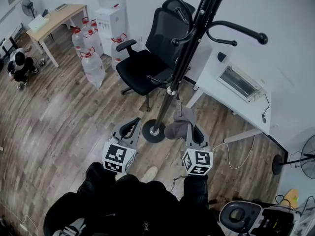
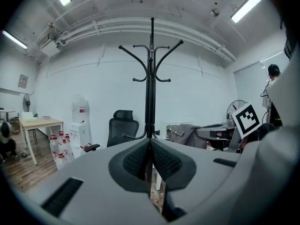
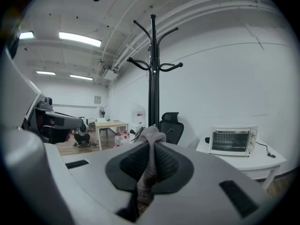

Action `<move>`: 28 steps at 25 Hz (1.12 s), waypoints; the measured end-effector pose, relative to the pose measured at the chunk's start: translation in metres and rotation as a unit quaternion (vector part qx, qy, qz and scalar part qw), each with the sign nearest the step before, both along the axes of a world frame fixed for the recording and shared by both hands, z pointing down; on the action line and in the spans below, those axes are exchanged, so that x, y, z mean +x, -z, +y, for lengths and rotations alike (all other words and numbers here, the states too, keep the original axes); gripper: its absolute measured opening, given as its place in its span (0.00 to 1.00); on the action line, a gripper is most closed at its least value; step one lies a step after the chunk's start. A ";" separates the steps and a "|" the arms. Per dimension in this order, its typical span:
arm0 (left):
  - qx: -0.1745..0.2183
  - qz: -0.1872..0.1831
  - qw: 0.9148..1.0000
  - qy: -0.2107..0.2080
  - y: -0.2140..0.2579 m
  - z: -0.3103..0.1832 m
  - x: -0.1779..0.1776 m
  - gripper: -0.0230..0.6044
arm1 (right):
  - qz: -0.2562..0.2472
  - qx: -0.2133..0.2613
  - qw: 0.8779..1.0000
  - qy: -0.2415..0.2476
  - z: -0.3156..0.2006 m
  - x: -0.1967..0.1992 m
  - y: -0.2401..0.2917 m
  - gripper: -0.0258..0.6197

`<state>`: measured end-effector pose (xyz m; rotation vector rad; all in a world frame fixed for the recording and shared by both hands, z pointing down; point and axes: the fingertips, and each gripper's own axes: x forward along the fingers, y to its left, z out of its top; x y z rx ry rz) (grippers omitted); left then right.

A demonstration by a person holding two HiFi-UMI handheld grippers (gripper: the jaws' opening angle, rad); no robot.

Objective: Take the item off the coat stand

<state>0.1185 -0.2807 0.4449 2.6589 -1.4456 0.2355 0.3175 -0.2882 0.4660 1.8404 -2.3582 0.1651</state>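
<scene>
The black coat stand (image 1: 186, 53) rises in front of me, its hooks (image 2: 151, 55) bare in both gripper views, and its round base (image 1: 153, 132) rests on the wood floor. My right gripper (image 1: 189, 128) is shut on a grey cloth item (image 1: 178, 126). That cloth (image 3: 151, 142) bunches up between the pads and hangs below them, just right of the pole and apart from the hooks. My left gripper (image 1: 131, 128) is to the left of the base, jaws shut with nothing between them (image 2: 151, 146).
A black office chair (image 1: 145, 65) stands behind the stand. A white desk (image 1: 222, 90) with a toaster oven (image 1: 240, 82) is at the right. Water bottles (image 1: 91, 58), a wooden table (image 1: 55, 17) and a crouching person (image 1: 19, 65) are at the left.
</scene>
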 end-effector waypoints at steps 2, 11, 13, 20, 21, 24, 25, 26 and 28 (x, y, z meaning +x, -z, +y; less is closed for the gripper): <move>0.003 0.003 1.000 -0.004 0.002 0.004 -0.002 0.08 | 0.001 0.010 1.000 -0.007 0.007 0.000 0.007 0.09; 0.012 0.014 0.999 -0.041 0.008 0.014 -0.001 0.08 | 0.011 0.039 0.998 -0.043 0.038 -0.001 0.036 0.09; 0.012 0.016 0.999 -0.051 0.009 0.016 -0.002 0.08 | 0.013 0.042 0.998 -0.053 0.045 -0.001 0.040 0.09; 0.018 0.020 0.996 -0.084 0.015 0.027 -0.008 0.08 | 0.018 0.055 0.994 -0.089 0.074 -0.009 0.053 0.09; 0.019 0.021 0.996 -0.089 0.017 0.029 -0.009 0.08 | 0.018 0.056 0.994 -0.094 0.079 -0.012 0.054 0.09; 0.020 0.021 0.994 -0.106 0.018 0.039 -0.018 0.08 | 0.018 0.061 0.992 -0.109 0.097 -0.023 0.057 0.09; 0.021 0.021 0.993 -0.112 0.018 0.043 -0.021 0.08 | 0.017 0.062 0.991 -0.114 0.103 -0.028 0.057 0.09; 0.021 0.021 0.993 -0.117 0.018 0.047 -0.024 0.08 | 0.017 0.063 0.991 -0.118 0.110 -0.033 0.057 0.09; 0.021 0.019 0.991 -0.129 0.018 0.054 -0.030 0.08 | 0.016 0.064 0.990 -0.128 0.121 -0.041 0.056 0.09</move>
